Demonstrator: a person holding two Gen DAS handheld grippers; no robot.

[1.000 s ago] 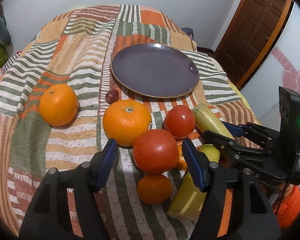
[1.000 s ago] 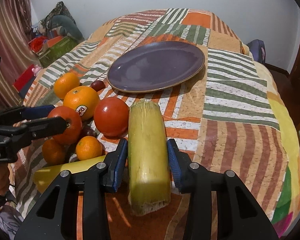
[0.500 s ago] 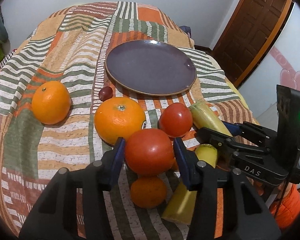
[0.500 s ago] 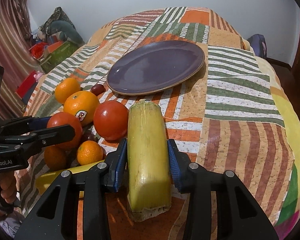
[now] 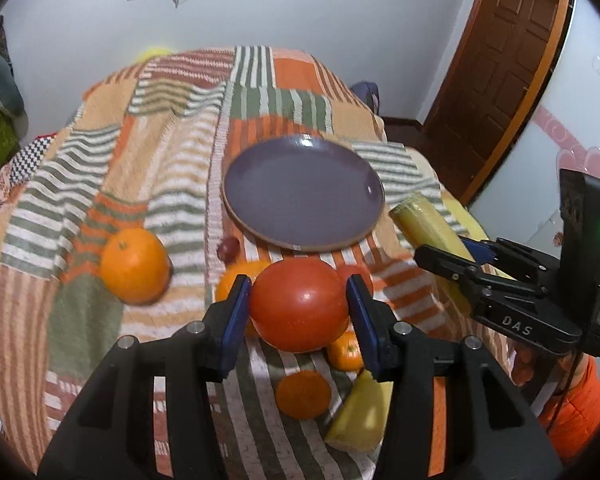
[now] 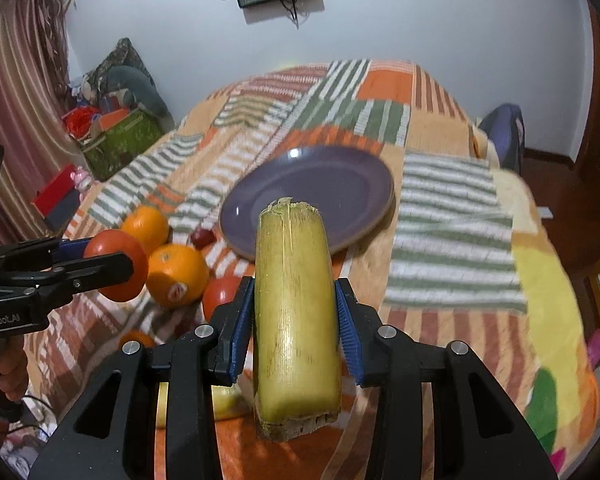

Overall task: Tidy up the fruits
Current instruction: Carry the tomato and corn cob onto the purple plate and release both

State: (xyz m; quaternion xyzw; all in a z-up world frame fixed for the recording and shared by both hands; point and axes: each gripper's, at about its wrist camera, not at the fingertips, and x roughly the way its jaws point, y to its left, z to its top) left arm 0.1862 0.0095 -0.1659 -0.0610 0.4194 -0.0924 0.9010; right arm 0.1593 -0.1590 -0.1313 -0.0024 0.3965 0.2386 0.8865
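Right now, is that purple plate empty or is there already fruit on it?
Empty. The purple plate shows only bare glaze in both views; the tomato and sugarcane piece are each in a gripper.

"DAS" on right gripper (image 5: 466, 258) body; "enRobot.AI" on left gripper (image 6: 99, 258) body.

The purple plate (image 5: 300, 192) lies bare; oranges (image 5: 135, 266) and a plum (image 5: 228, 247) crowd its near-left rim.
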